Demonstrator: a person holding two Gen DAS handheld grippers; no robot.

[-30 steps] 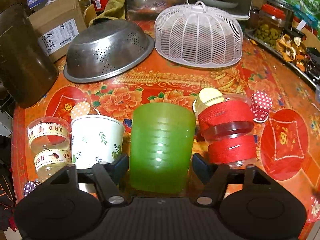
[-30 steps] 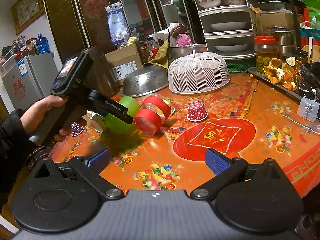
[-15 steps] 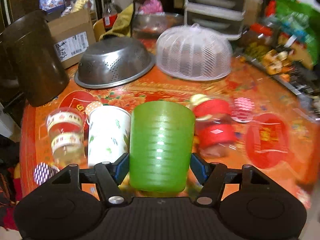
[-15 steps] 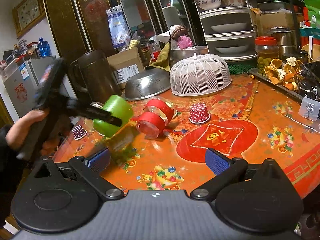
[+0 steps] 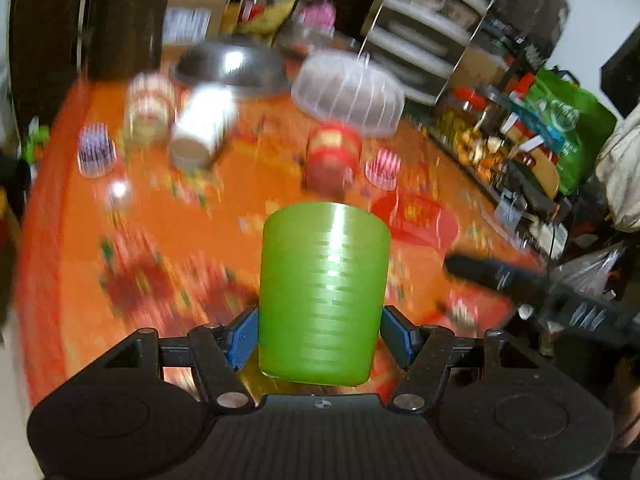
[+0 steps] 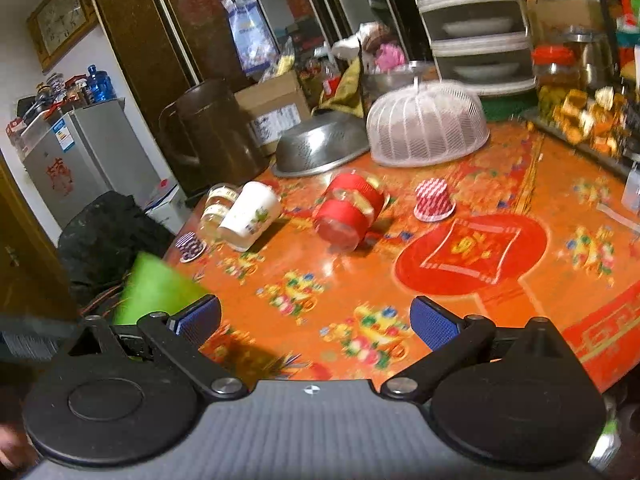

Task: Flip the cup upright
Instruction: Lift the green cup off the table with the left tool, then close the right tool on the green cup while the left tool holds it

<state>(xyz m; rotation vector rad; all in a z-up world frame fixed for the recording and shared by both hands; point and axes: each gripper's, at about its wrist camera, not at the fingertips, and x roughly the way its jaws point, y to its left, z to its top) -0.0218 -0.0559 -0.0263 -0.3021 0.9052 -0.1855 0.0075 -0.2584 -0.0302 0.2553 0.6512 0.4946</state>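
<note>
My left gripper [image 5: 318,338] is shut on a green plastic cup [image 5: 322,296] and holds it in the air above the near part of the table; the view is blurred by motion. The same green cup [image 6: 154,290] shows at the left edge of the right wrist view, off the table's near left corner. My right gripper [image 6: 316,322] is open and empty over the near table edge. A white cup with leaf print [image 6: 250,220] lies on its side on the table, as does a clear jar with red bands [image 6: 348,212].
An orange floral table [image 6: 500,312] holds a clear ribbon jar [image 6: 216,206], two dotted paper cups [image 6: 434,200] [image 6: 191,245], a steel colander [image 6: 320,146], a white mesh food cover [image 6: 428,124] and a dark jug [image 6: 212,132]. Shelves and jars stand at the right.
My left gripper lifted the green cup away from the other cups and swung it back towards the near left of the table. The right gripper stayed open and shifted slightly.
</note>
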